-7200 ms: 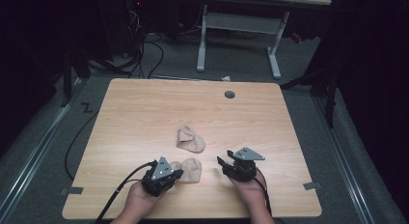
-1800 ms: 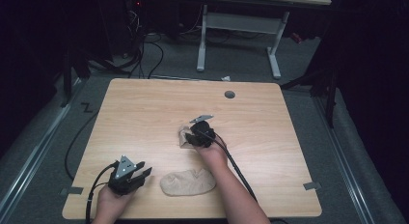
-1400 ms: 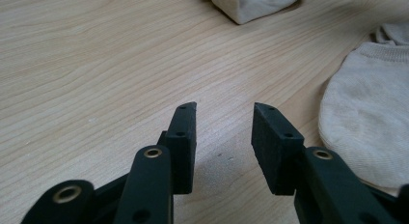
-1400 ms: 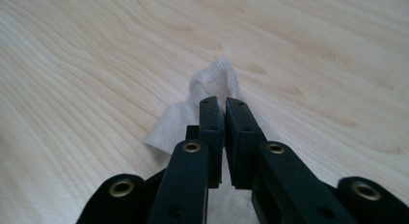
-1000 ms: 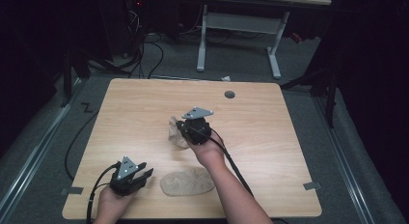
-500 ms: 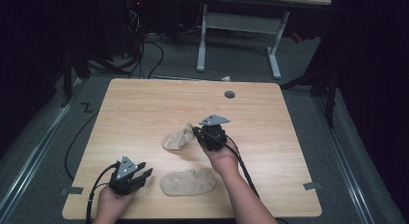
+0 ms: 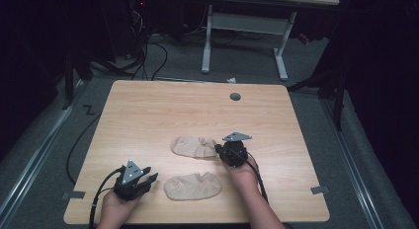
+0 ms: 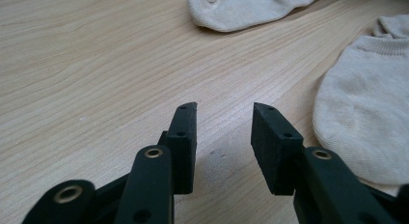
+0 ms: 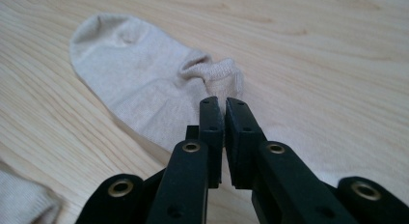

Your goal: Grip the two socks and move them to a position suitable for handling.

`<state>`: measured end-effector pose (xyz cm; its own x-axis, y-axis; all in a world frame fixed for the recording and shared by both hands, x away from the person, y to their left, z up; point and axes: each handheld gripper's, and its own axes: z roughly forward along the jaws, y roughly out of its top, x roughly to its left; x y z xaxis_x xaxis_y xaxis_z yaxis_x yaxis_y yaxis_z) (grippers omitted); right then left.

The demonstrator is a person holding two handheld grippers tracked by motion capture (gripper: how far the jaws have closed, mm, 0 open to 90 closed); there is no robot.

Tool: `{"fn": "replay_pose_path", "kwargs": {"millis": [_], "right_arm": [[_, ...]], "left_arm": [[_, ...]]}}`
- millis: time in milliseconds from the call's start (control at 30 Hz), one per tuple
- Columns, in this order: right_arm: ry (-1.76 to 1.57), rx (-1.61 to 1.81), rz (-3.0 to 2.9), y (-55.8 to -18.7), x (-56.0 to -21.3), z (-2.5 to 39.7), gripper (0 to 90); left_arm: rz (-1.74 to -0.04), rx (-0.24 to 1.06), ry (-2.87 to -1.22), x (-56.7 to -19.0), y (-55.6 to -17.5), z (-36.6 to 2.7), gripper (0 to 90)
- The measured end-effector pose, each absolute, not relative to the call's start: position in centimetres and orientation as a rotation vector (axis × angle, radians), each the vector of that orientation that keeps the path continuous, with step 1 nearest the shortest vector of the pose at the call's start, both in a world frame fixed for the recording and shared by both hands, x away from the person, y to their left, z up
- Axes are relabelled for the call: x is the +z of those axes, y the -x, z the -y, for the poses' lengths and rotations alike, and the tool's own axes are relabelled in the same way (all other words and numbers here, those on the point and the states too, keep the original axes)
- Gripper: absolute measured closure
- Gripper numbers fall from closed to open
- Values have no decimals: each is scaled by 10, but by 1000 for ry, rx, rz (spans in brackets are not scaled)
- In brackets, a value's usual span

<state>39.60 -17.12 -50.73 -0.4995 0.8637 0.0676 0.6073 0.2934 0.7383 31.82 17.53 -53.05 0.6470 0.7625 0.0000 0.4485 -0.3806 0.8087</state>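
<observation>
Two beige ankle socks lie on the wooden table (image 7: 163,110). The far sock (image 7: 192,146) (image 9: 140,89) lies stretched flat near the middle, toe to the left. My right gripper (image 7: 218,149) (image 9: 219,101) is shut on that sock's bunched cuff at its right end. The near sock (image 7: 192,186) (image 8: 366,122) lies flat by the front edge, and a corner of it (image 9: 19,200) appears in the right gripper view. My left gripper (image 7: 150,180) (image 8: 224,110) rests open on the table just left of the near sock, with bare wood between its jaws. The far sock (image 8: 241,9) lies beyond it.
A round cable hole (image 7: 235,96) sits near the table's far edge. Grey tape patches (image 7: 73,195) mark the front corners. Beyond the table stand a white desk frame (image 7: 242,26) and floor cables (image 7: 148,46).
The right gripper has drawn back toward the person and to the right, pulling the far sock out flat by its cuff. The left gripper and near sock have stayed put.
</observation>
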Motion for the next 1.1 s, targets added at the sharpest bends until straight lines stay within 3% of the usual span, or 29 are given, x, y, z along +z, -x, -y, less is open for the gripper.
{"fn": "replay_pose_path", "kwargs": {"millis": [733,1100], "right_arm": [[-1359,990,-2241,-394,-527,180,835],[-1356,1024,-2209,-393,-520,185,743]], "left_arm": [[-927,473,-2042,-530,-316,-173,621],[-940,491,-2041,-529,-324,-177,611]]}}
